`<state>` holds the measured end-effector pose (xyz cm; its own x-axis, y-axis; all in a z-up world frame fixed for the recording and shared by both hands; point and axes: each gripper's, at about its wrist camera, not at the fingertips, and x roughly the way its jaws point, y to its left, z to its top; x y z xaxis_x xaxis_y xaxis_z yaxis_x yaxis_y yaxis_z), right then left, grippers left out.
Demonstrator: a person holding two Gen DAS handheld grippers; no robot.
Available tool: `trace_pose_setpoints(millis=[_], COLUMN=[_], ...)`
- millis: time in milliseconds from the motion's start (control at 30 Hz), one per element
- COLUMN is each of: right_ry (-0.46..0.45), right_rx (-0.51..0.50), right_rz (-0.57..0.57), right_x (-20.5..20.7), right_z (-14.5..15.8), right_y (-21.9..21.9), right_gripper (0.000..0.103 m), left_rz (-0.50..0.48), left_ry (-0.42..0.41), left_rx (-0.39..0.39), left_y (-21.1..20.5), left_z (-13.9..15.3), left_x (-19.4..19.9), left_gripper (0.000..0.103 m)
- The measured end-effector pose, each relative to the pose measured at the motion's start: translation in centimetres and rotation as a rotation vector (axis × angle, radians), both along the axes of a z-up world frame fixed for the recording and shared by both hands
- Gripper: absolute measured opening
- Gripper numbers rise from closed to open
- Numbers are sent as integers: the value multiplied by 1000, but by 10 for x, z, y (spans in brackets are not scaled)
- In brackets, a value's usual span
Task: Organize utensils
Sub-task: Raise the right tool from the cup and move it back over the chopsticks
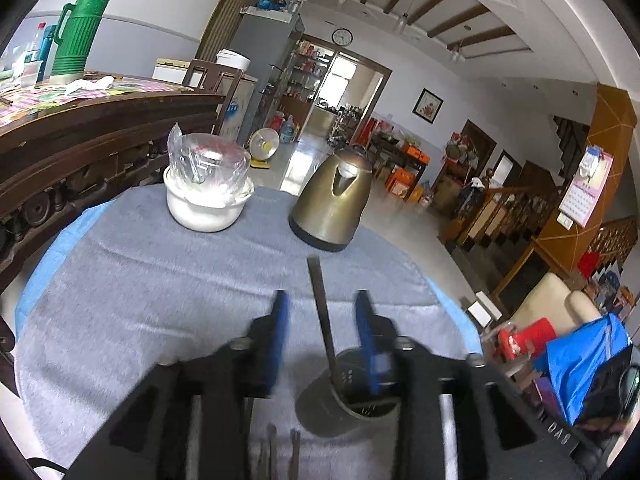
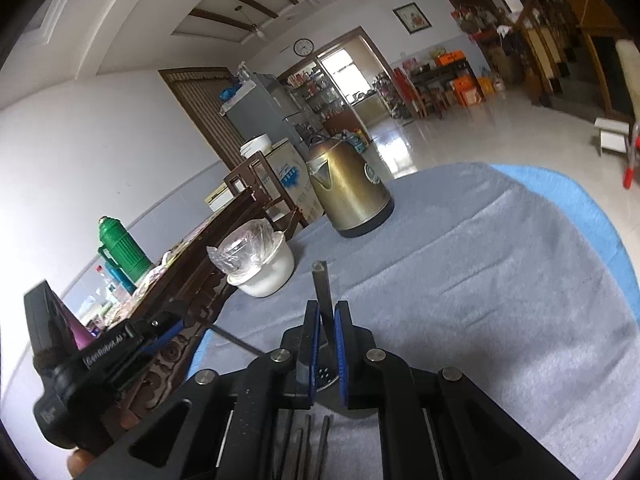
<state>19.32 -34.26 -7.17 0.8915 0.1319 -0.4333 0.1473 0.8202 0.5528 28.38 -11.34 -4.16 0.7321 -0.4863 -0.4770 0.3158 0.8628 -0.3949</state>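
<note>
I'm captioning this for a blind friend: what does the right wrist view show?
The right gripper pinches a dark utensil handle above a perforated holder on a grey cloth. Beyond stand a brass kettle and a white bowl.

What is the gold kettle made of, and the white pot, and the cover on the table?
Kettle: looks like brushed metal with a brassy sheen and soft reflections; its dark base is probably plastic.
White pot: likely glazed ceramic or enamel, smooth and glossy.
Table cover: grey fabric, fuzzy and wrinkled, like fleece or towelling.

one kettle [image 1: 332,200], one white bowl [image 1: 204,208], one utensil holder [image 1: 344,400], one green thermos [image 1: 76,32], two tools [image 1: 322,312] [image 2: 327,316].
</note>
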Motion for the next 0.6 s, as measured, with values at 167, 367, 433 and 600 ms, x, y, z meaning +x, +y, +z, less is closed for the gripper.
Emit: trace_pose_setpoints(millis=[167, 367, 433, 600], right_ry=[-16, -63, -63, -37], right_rx=[11, -25, -27, -39], right_rz=[9, 21, 36, 63], right_x=[-11, -29, -32, -38], right_z=[-3, 2, 2, -3], right_y=[-1, 3, 5, 12], right_gripper=[65, 68, 68, 68], left_rz=[-16, 2, 10, 38], left_ry=[-11, -44, -50, -55], left_rx=[59, 164, 198, 287], left_y=[3, 2, 3, 4], left_z=[-1, -2, -2, -6], left_x=[-13, -31, -34, -43], left_gripper=[48, 53, 56, 58])
